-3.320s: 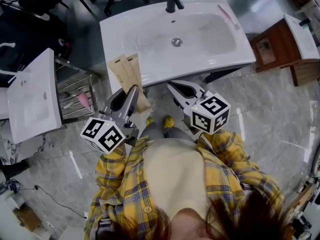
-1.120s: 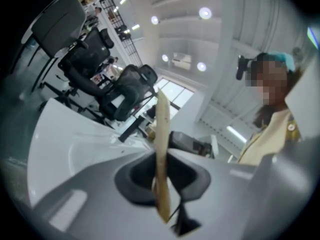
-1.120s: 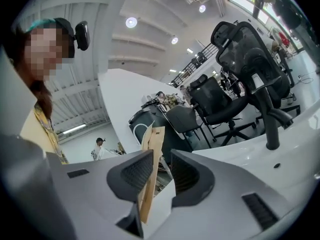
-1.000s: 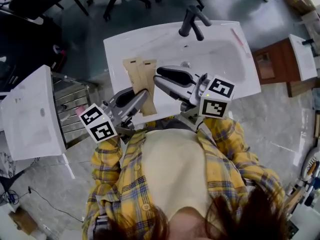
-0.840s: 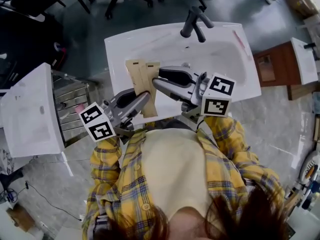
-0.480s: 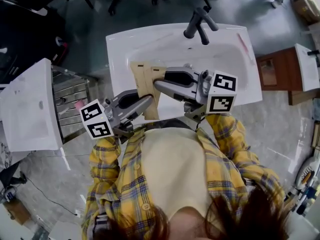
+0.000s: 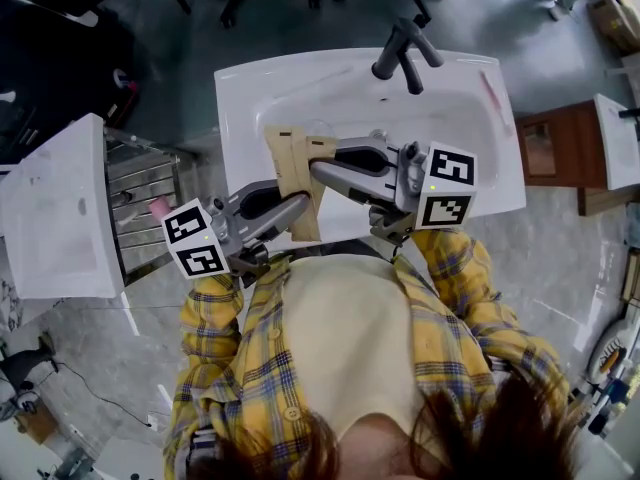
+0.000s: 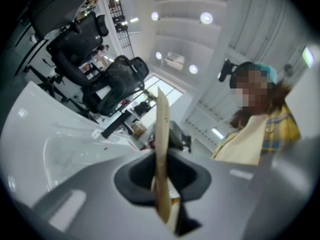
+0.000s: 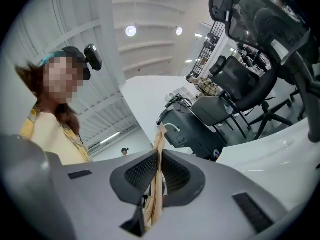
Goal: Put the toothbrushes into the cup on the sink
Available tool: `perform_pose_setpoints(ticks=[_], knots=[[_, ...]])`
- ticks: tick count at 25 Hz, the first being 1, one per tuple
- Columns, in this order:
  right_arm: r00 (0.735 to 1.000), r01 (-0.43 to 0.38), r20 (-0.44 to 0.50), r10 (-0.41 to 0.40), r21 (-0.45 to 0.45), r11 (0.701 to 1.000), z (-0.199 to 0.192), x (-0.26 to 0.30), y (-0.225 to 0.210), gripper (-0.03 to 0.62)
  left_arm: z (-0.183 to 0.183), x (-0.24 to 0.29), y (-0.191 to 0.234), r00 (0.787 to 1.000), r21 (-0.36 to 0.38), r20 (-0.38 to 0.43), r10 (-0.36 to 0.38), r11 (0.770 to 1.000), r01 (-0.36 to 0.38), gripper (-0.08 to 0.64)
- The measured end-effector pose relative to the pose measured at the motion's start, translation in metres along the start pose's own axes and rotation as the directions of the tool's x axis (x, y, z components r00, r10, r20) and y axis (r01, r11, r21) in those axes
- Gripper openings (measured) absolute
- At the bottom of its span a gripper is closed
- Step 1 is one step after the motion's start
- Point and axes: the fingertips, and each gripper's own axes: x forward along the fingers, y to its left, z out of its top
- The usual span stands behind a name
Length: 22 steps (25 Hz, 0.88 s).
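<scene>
Pack [image 7: 286, 156] — pinched: left gripper [image 7: 303, 206], right gripper [image 7: 318, 162]

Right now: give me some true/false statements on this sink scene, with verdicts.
1. The left gripper and right gripper both clamp the flat tan cardboard package. True; the left jaws have just opened slightly, package between them.
2. The package lies in the white ceramic sink. False: the grippers hold it up.
3. A black metal faucet stands at the sink's far edge. True.
4. The person wears plain blue. False: a yellow plaid shirt.
</scene>
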Motion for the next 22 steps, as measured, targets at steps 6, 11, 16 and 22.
perform_pose_setpoints(ticks=[6,11,16,22], knots=[[1.000,0.029,0.004,-0.029,0.004,1.000,0.0001,-0.0004,-0.0008,0.031,0.0013,-0.0010,0.0002,1.000,0.010,0.015,0.018,1.000,-0.018,0.043],[0.998,0.052,0.016,-0.053,0.015,0.999,0.0007,-0.0030,-0.0021,0.030,0.0028,-0.0014,0.0006,0.999,0.028,0.030,0.035,0.999,-0.036,0.048],[0.997,0.076,0.029,-0.077,0.035,0.996,-0.0001,-0.0047,-0.0048,0.029,0.0025,-0.0018,0.0022,0.999,0.027,0.035,0.034,0.999,-0.035,0.048],[0.992,0.112,0.043,-0.114,0.062,0.992,0.0011,-0.0066,-0.0077,0.028,0.0052,-0.0021,0.0030,0.998,0.033,0.044,0.036,0.999,-0.037,0.049]])
